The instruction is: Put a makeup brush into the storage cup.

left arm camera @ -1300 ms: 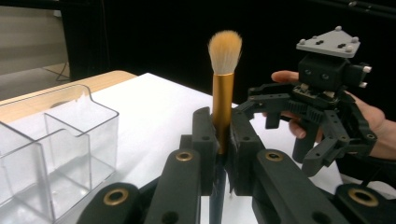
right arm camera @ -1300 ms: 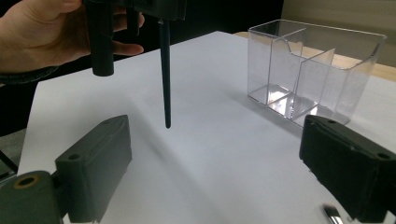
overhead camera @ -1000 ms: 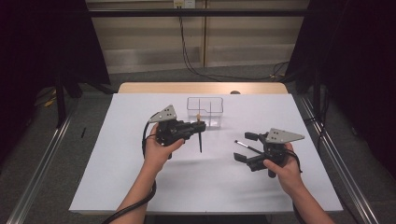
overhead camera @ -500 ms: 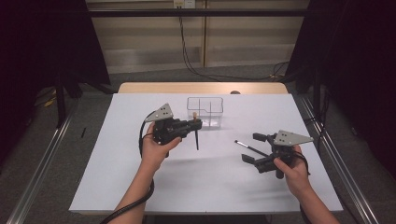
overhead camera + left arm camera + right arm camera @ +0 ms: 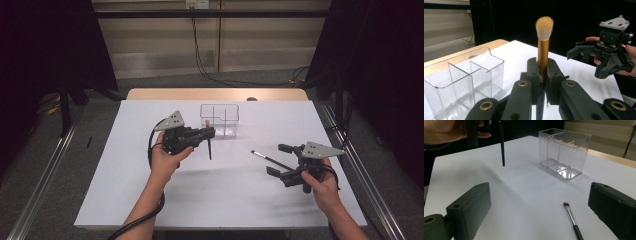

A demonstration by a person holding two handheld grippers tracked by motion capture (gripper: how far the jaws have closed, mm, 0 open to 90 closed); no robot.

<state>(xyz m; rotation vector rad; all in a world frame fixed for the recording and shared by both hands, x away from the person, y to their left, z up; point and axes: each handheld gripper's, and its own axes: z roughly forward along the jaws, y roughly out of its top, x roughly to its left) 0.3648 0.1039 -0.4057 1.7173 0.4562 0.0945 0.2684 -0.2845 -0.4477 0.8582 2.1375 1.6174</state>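
A: High view first. How far along does the job look?

B: Partway, I'd judge. The left gripper [image 5: 206, 134] holds a makeup brush [image 5: 208, 146] in the air just in front of the clear organizer [image 5: 220, 120], which looks empty. A second, thinner brush [image 5: 267, 158] lies on the white surface [image 5: 230, 195], so if both brushes belong in the organizer, neither is in yet.

A: And the right gripper?

B: The right gripper [image 5: 278, 161] sits over the thin brush's handle end, fingers spread, not closed on anything. That brush lies flat, its long axis slanting across the surface, with the bristle tip toward the middle of the surface and the handle running under the gripper.

A: Left gripper view?

B: The fingers [image 5: 533, 73] are clamped on the gold ferrule of the makeup brush [image 5: 543, 47]. Its long axis stands upright, pale bristles up and handle down. The organizer [image 5: 461, 82] stands close at the left, its compartments bare. The right gripper [image 5: 599, 55] shows farther off, fingers apart.

A: Right gripper view?

B: Its own fingers [image 5: 469, 212] stand wide apart, with the thin brush [image 5: 572, 220] lying between them on the surface, bristle end pointing away toward the organizer [image 5: 564, 150]. Farther back, the dark handle of the makeup brush [image 5: 502, 145] hangs straight down, its end clear of the surface.
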